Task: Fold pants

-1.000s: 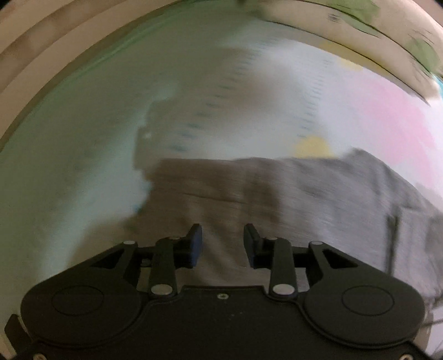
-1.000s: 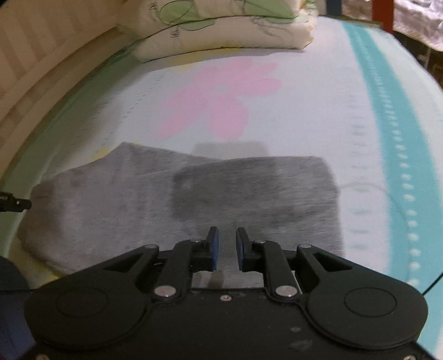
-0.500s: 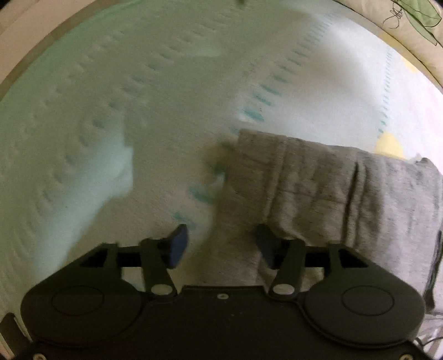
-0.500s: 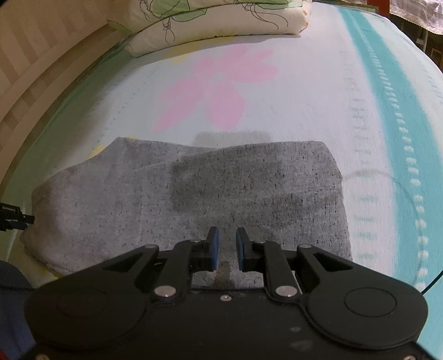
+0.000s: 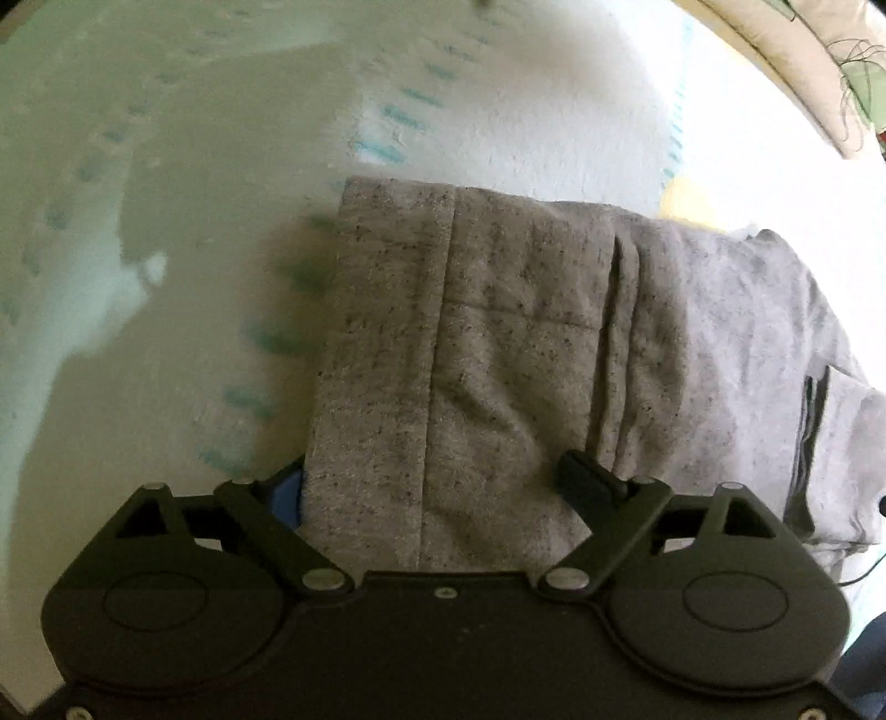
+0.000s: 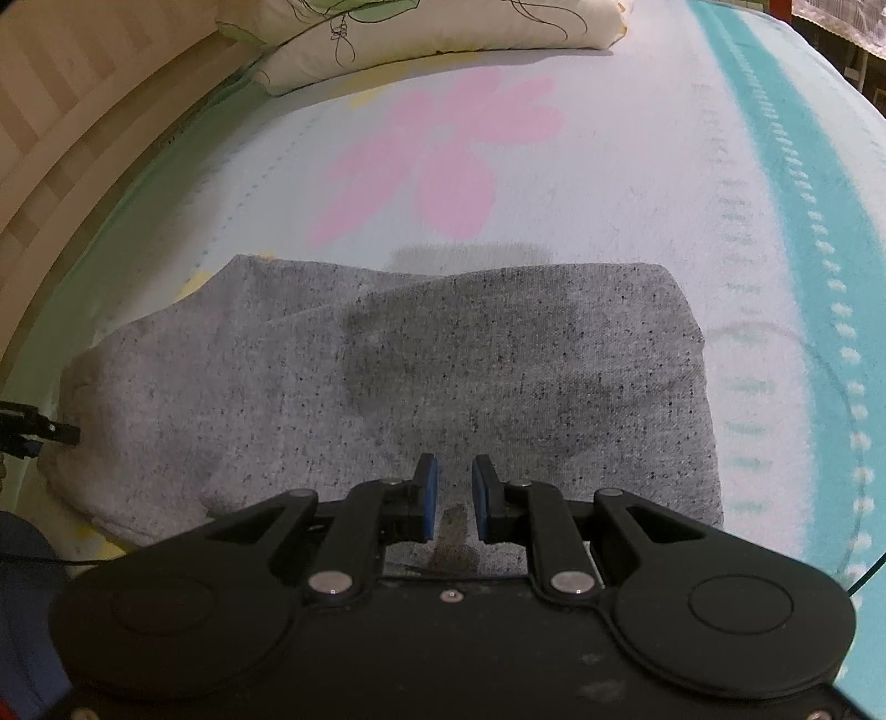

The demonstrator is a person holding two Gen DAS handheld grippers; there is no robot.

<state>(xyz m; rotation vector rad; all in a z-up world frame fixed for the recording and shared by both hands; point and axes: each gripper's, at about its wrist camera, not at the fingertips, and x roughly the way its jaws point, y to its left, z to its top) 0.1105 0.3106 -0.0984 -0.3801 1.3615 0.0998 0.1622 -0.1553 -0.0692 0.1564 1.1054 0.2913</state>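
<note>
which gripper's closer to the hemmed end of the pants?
Left. The left gripper straddles the hemmed end, its fingers opening. The right gripper hovers over the folded middle of the pants.

The pants [image 5: 498, 343] are soft heathered grey knit cloth, matt, speckled with dark flecks, with stitched seams showing between the jaws of the left gripper [image 5: 432, 487]. Both grippers are matt black plastic with shiny metal pivot pins; the right gripper [image 6: 453, 493] has blue rubbery-looking pads [image 6: 429, 498]. Beyond the jaws, the bedsheet [image 6: 609, 183] is matt printed cloth, slightly nubbly. The pillow [image 6: 443, 27] further out looks like smooth printed fabric. Headboard [image 6: 66, 127] off to the left looks like pale wood.
</note>
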